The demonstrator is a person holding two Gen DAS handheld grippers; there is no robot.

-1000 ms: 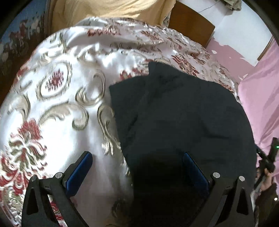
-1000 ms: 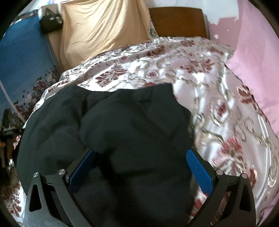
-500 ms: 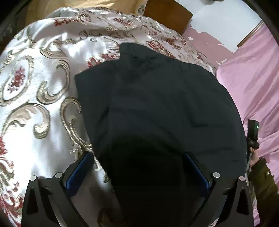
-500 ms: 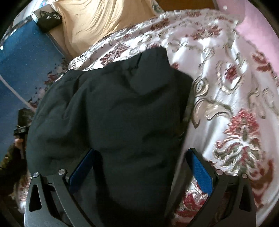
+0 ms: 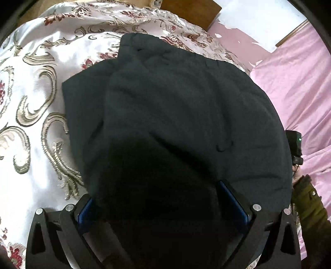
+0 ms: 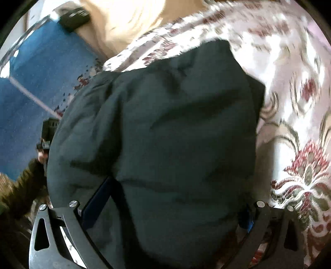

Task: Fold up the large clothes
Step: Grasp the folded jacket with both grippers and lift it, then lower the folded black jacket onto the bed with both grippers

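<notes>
A large dark garment (image 5: 178, 107) lies in a folded heap on a floral satin bedspread (image 5: 31, 87). My left gripper (image 5: 157, 198) is open, its jaws wide apart, with the near end of the garment lying between its blue pads (image 5: 231, 196). My right gripper (image 6: 165, 202) is also open and straddles the same dark garment (image 6: 175, 124), which fills the gap between its fingers; its right pad is mostly hidden by cloth. The right wrist view is blurred by motion.
A pink sheet (image 5: 300, 82) lies right of the bedspread. A wooden headboard (image 5: 190, 10) and a beige pillow (image 6: 128, 18) are at the far end. A blue floor (image 6: 41, 72) with a black case (image 6: 74, 17) lies left. Each view shows the other hand and gripper at the garment's edge.
Both grippers have moved forward and lower over the garment, which now fills more of each view and lies between the pads. The jaws stay wide.
</notes>
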